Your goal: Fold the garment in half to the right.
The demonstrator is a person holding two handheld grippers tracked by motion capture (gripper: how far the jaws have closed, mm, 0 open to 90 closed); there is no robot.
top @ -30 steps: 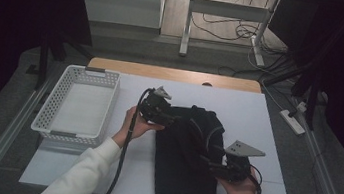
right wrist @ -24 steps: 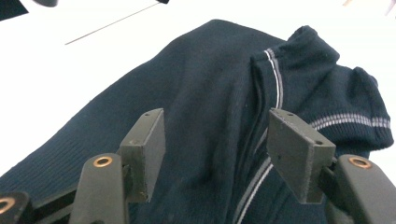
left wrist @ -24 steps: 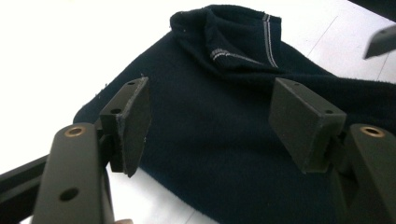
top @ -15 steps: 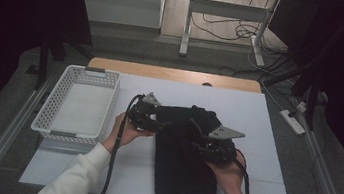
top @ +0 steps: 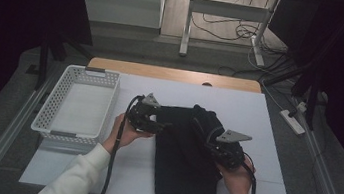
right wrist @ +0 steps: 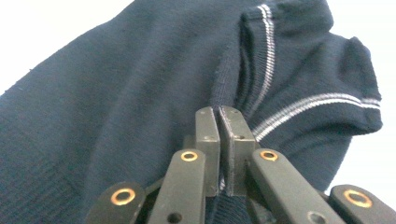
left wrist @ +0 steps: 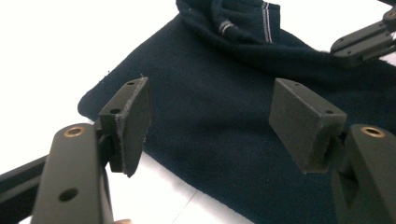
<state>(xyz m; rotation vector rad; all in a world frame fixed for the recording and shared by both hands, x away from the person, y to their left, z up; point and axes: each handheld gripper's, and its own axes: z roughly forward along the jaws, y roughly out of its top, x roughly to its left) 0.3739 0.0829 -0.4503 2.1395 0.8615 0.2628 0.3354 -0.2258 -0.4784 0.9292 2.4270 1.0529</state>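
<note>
A dark navy knitted garment [top: 181, 164] with thin white stripes lies folded on the white table [top: 268, 119]. My left gripper [top: 159, 124] hovers at the garment's left edge. In the left gripper view this gripper [left wrist: 210, 116] stands open over the cloth [left wrist: 219, 74], with nothing between its pads. My right gripper [top: 210, 143] rests on the garment's right side. Its jaws have just been closing, and in the right gripper view they [right wrist: 219, 112] are shut on a fold of the fabric [right wrist: 140, 70] beside the striped trim [right wrist: 303, 105].
A white slotted basket [top: 109, 101] sits at the table's left, with nothing in it. A wooden edge [top: 173, 73] runs along the table's far side. Beyond it lie cables on the floor and table legs. A power strip [top: 292, 121] lies at the right.
My right gripper has moved left from the garment's right edge onto the cloth, and its jaws have closed on it. The left gripper has hardly moved.
</note>
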